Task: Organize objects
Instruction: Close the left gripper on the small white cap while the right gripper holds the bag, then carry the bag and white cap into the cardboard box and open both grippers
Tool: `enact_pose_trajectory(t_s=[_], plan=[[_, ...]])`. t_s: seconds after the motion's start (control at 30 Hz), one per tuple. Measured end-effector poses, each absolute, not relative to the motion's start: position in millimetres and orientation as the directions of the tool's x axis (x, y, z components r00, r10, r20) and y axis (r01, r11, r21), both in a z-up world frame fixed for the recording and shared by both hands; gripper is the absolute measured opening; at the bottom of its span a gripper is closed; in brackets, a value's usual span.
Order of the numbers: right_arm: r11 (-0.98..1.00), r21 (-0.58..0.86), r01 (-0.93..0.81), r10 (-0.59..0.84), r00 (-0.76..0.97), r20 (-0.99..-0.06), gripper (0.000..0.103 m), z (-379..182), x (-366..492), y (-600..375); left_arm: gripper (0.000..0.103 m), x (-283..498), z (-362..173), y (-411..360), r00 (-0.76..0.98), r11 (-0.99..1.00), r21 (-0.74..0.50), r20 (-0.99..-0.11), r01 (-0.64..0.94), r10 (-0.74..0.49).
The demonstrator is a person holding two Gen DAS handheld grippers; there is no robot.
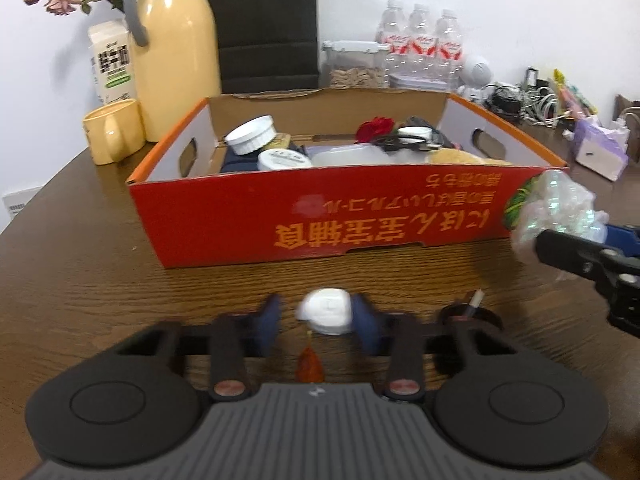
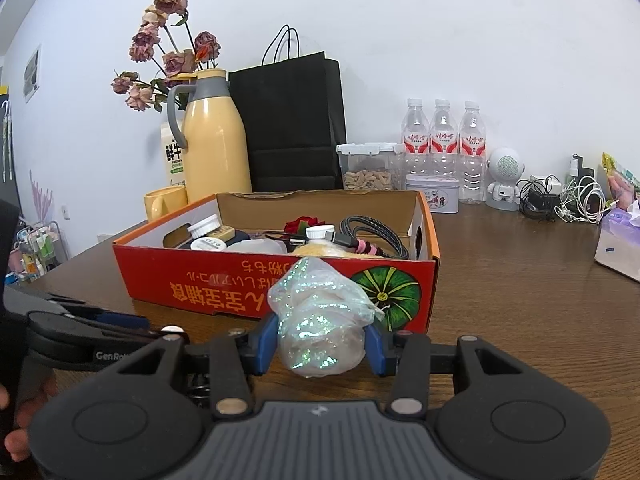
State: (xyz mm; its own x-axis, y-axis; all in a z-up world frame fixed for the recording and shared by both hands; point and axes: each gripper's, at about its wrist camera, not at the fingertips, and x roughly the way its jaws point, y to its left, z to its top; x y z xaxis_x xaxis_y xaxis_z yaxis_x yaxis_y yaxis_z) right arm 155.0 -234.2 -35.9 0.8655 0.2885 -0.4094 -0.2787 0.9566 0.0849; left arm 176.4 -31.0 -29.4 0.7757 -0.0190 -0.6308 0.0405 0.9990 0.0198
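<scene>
A red cardboard box with an orange rim stands on the wooden table, holding jars, a cable, a red flower and other items; it also shows in the right wrist view. My left gripper is low over the table in front of the box, with a small white round object between its blue fingers, touching the right one. My right gripper is shut on a crumpled iridescent plastic bag, held above the table before the box's front right corner. That bag also shows in the left wrist view.
A yellow thermos, yellow mug, milk carton and dried flowers stand left behind the box. A black paper bag, snack container, three water bottles, a tin, a small robot figure, cables and a tissue box lie behind and right.
</scene>
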Motion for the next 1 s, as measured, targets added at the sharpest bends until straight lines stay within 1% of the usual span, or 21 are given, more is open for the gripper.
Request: enact_pose_trajectory(t_s=[0.27,0.53,0.77,1.0], plan=[[0.957,0.085,-0.276,0.286,0.864,-0.414,0.044,-36,156,-234,0.026,173,-27,-29,0.784,0.999,0.004,-0.621,0.038,-0.027],[0.956,0.057,-0.289,0.288,0.874,-0.391,0.044,-32,148,-231,0.026,155,-9,-27,0.820,0.998,0.007,-0.571,0.057,-0.043],[0.952,0.054,-0.300,0.301,0.891,-0.339,0.044,-7,145,-227,0.026,147,18,-22,0.857,0.998,-0.003,-0.512,0.068,-0.060],[0.947,0.022,-0.321,0.312,0.899,-0.308,0.044,19,170,-211,0.026,163,40,-18,0.884,0.998,-0.014,-0.463,0.066,-0.064]])
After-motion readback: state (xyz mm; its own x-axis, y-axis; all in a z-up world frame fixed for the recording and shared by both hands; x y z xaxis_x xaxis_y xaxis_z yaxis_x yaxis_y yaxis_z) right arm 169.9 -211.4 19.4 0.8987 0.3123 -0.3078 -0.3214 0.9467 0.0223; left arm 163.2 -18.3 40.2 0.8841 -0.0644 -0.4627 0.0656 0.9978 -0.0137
